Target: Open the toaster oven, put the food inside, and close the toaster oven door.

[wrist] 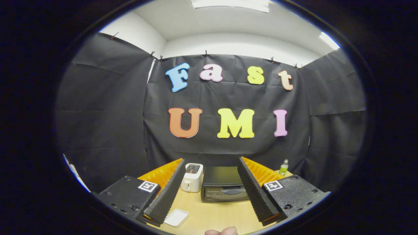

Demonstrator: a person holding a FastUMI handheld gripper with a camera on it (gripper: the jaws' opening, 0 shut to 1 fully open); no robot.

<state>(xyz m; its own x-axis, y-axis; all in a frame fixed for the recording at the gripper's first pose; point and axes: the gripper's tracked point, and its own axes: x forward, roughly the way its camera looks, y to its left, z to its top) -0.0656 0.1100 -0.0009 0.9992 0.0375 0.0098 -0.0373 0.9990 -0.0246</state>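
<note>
A black toaster oven (222,184) stands at the back of the wooden table (212,212), its glass door shut and its handle across the front. It lies beyond my two fingers, framed by the gap between them. My gripper (210,189) is open, held high above the table with nothing between its ridged black pads (166,195). A small white tray (176,217) rests on the table below the left finger; I cannot tell whether anything lies on it.
A white pop-up toaster (192,177) stands just left of the oven. A small green bottle (283,167) stands at the back right by the cloth wall. Part of a hand (222,231) shows at the table's near edge.
</note>
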